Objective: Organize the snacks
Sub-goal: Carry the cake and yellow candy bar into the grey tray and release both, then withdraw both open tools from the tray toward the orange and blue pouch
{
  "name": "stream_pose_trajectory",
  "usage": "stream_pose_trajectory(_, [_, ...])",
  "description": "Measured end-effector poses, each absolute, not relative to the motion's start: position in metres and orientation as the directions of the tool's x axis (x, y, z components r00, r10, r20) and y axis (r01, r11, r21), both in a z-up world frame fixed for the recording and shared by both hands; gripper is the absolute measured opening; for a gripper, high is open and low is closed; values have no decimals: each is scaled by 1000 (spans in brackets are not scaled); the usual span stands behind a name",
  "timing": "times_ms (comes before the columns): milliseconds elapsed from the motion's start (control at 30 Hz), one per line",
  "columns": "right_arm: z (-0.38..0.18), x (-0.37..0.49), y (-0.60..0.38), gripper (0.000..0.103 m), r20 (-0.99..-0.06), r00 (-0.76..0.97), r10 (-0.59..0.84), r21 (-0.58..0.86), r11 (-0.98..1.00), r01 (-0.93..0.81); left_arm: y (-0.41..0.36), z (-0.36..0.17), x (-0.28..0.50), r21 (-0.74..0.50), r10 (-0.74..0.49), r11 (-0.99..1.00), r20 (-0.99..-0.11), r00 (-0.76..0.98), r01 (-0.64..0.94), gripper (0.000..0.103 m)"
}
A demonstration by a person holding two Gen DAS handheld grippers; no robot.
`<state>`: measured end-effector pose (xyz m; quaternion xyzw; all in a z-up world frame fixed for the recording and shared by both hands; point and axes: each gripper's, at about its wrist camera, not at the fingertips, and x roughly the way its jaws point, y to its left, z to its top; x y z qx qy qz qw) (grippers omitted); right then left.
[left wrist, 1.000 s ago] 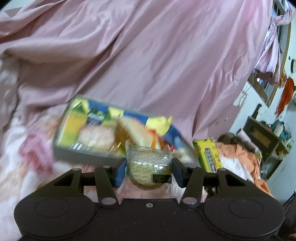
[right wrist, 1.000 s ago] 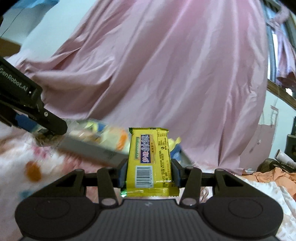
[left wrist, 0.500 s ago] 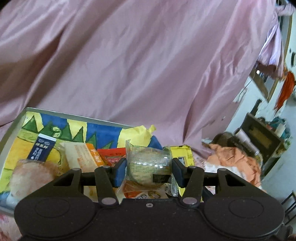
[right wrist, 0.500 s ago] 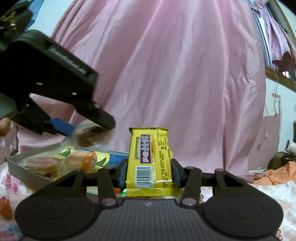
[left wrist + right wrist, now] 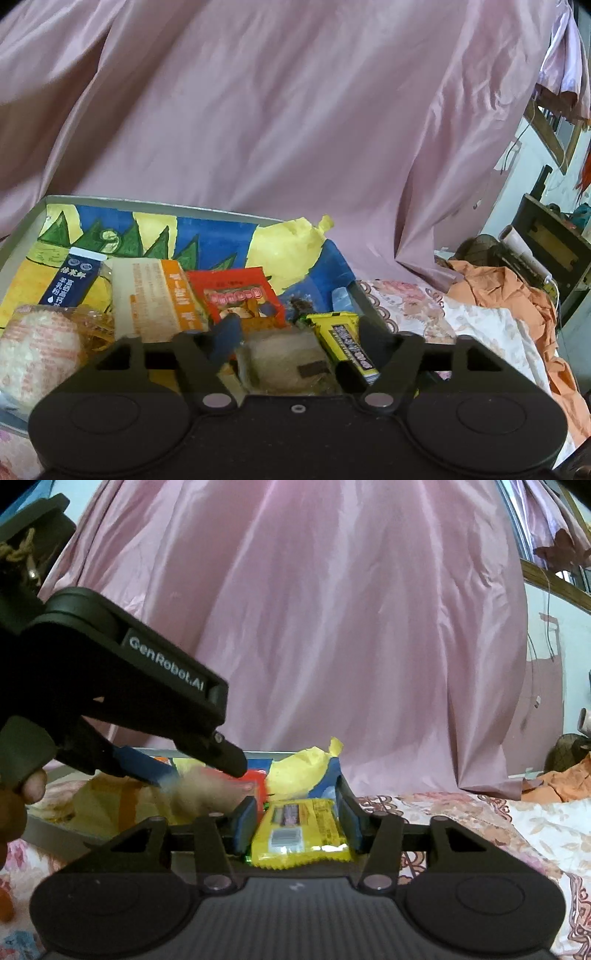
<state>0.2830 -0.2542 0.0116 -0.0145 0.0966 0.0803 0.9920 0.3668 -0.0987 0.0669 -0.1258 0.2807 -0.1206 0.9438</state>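
Behind your bed (image 5: 480, 823) hangs a pink curtain (image 5: 295, 110). "GenRobot.AI" reads on your left hand-held gripper (image 5: 207, 775) (the packets' own print is too small to read). Its jaws have just been opening, released, with the round wrapped cake (image 5: 284, 358) loose between them over the tray (image 5: 122, 201). Your right hand-held gripper (image 5: 297, 825), nearly level, stays clenched on the yellow snack bar (image 5: 299, 834) beside the tray's corner.

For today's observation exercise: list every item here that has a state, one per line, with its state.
Left gripper: open, jaws just widened.
Round cake packet: released, lying in the tray.
Right gripper: shut on yellow bar.
Yellow bar: held, tilted forward over the tray edge.
Tray: open-topped, part-filled with snacks.
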Motion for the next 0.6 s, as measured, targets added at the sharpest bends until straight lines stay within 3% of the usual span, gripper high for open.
stream_pose_trajectory(300, [25, 266, -249, 88, -165, 977, 135, -11, 990, -138, -88, 91, 335, -300, -293, 939, -442, 848, 168, 101])
stream_pose_trajectory(467, [45, 246, -244, 100, -131, 984, 123, -1, 992, -124, -68, 108, 307, -312, -268, 939, -399, 877, 144, 102])
stream_pose_trajectory(600, [64, 227, -242, 103, -98, 987, 125, 11, 992, -124, -50, 122, 281, -325, -242, 938, -371, 897, 119, 102])
